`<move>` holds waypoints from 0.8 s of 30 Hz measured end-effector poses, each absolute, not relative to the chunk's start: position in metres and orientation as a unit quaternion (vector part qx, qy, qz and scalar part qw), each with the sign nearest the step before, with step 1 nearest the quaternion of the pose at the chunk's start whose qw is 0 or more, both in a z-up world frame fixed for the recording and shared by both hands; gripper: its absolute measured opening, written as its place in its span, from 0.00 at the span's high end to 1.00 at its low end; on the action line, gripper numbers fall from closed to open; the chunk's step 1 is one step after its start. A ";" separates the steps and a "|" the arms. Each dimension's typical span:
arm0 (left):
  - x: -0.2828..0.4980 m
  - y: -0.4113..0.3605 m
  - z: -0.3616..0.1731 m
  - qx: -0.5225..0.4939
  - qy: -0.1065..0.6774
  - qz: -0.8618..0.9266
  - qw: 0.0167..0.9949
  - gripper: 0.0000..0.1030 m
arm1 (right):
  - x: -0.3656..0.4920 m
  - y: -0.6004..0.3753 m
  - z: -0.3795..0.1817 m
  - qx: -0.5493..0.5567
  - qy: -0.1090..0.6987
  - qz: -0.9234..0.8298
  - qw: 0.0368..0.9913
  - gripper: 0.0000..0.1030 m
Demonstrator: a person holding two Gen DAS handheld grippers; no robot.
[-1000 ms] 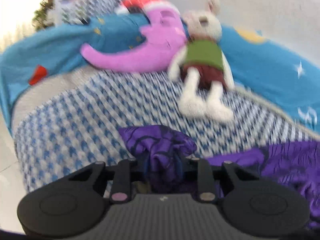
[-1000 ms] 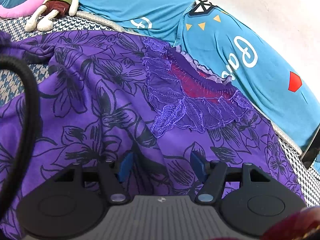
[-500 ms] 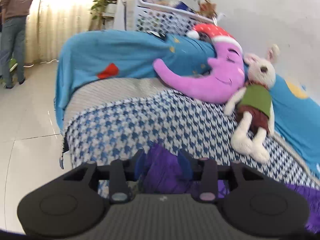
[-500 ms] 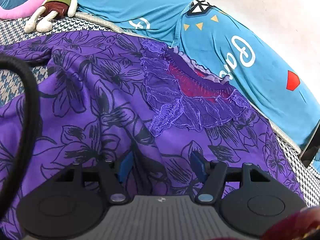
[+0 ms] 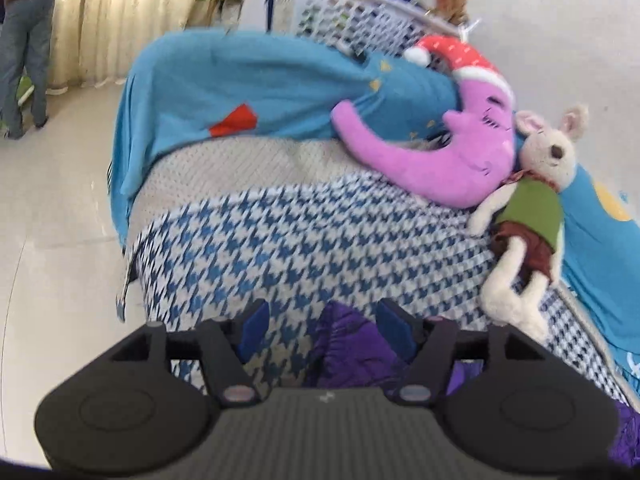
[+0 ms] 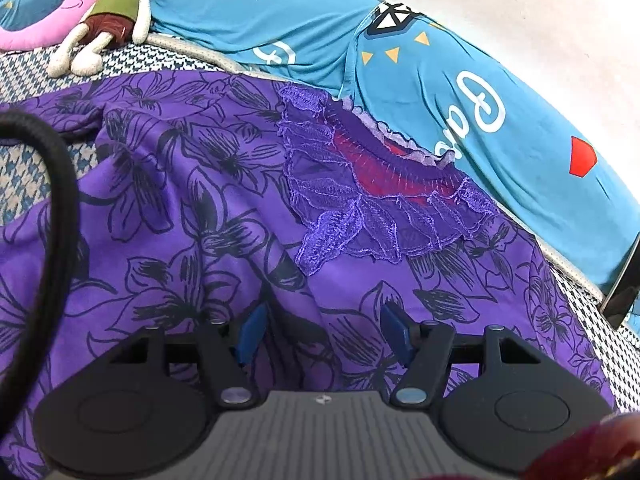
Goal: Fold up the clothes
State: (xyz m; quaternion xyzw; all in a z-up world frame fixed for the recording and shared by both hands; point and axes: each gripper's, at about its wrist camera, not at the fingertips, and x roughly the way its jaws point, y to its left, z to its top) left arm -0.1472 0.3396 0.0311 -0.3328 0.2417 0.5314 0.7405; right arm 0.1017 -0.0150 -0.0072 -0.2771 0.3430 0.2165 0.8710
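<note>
Left tongs (image 5: 322, 330): blue pads spread wide, released, gripping nothing. A bunched end of the purple floral garment (image 5: 352, 352) lies between them, nearer the right pad; contact with that pad is unclear, since the view is blurred. They point level along the bed, over the blue-and-white houndstooth blanket (image 5: 304, 240).

Right tongs (image 6: 322, 330): pads likewise parted, released, angled down close over the garment; a ridge of cloth runs up between them. Whether the pads touch the fabric I cannot tell.

The garment (image 6: 192, 208) lies spread across the houndstooth blanket, purple with black line-drawn flowers. Its lace collar (image 6: 360, 216) sits at the far side, red lining showing inside, against the teal sheet (image 6: 500, 80).

Writing: large white looped letters on the teal sheet, partly folded under; they look like "Ga", not fully readable. Also white stars, yellow triangles and a red pentagon.

A black cable (image 6: 60, 216) curves down the left of the right view.

Beyond: a plush rabbit (image 5: 528, 216) in a green top leans on a pink crescent moon plush (image 5: 448, 160) with a red Santa hat. A person's legs (image 5: 24, 52) stand on the tiled floor by the curtain.
</note>
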 end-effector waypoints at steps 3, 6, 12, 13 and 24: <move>-0.149 0.351 0.023 -0.349 0.254 0.529 0.730 0.40 | 0.103 -0.017 -0.006 -0.271 0.344 0.215 0.873 0.39; -0.147 0.357 0.009 -0.367 0.272 0.523 0.720 0.32 | 0.105 -0.017 -0.004 -0.259 0.349 0.215 0.875 0.39; -0.135 0.357 -0.009 -0.374 0.296 0.512 0.715 0.27 | 0.105 -0.020 0.001 -0.226 0.345 0.224 0.883 0.39; -0.132 0.356 -0.011 -0.370 0.299 0.510 0.716 0.28 | 0.104 -0.021 0.003 -0.220 0.341 0.227 0.885 0.39; -0.121 0.344 -0.001 -0.280 0.306 0.563 0.715 0.72 | 0.078 -0.021 0.027 -0.150 0.320 0.314 0.881 0.39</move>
